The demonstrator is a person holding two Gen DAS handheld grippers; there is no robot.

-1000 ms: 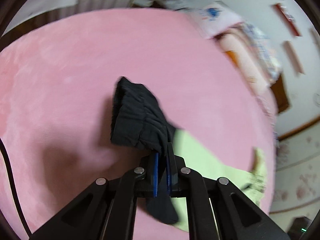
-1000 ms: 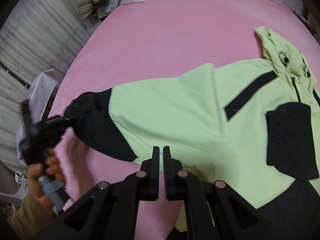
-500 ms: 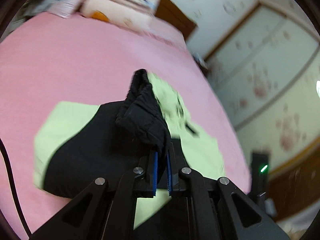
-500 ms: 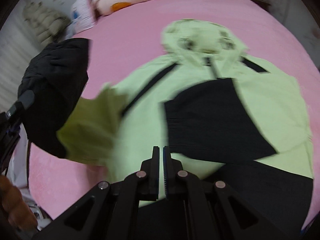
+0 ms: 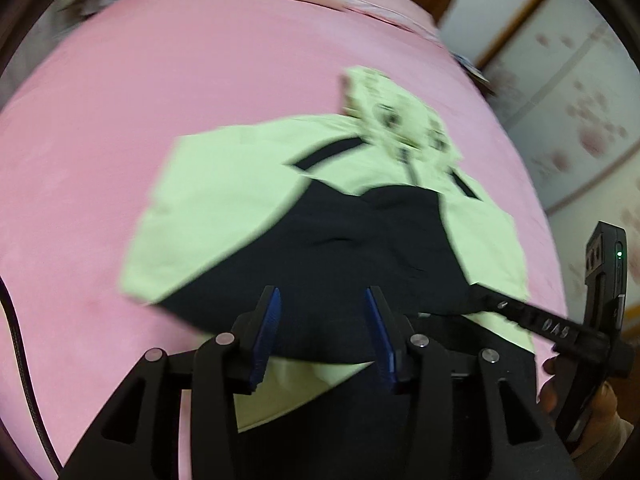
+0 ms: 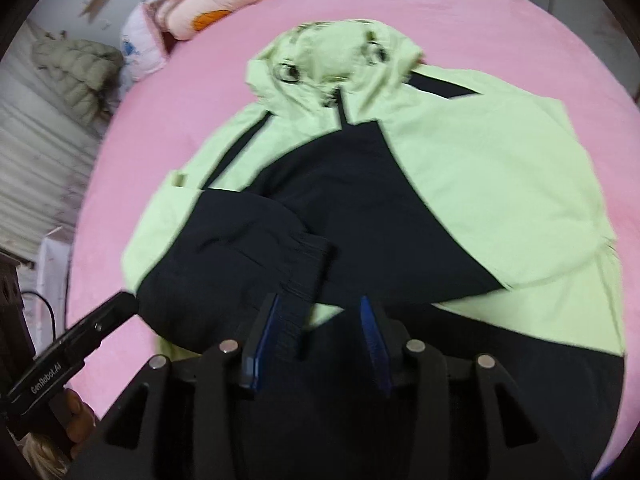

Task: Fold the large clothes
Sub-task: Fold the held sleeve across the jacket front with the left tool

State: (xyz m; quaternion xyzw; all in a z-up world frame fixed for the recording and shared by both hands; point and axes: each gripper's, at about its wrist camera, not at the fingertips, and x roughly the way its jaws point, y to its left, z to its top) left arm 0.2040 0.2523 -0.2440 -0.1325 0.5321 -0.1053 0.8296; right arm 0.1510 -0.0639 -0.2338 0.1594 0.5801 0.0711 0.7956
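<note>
Pillows [image 6: 224,4] beyond jacket [image 6: 480,184]

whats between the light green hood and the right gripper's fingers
In the right wrist view, between the hood and the right gripper lie the jacket's zipper strip and both folded-in black sleeves, one ribbed cuff nearest the open fingers.

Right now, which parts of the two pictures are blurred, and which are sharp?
Left wrist view: the jacket and its hood are smeared by motion, while the left gripper is sharp. Right wrist view: milder blur on the hood, with the right gripper crisp; fisheye curves the pink bed.
</note>
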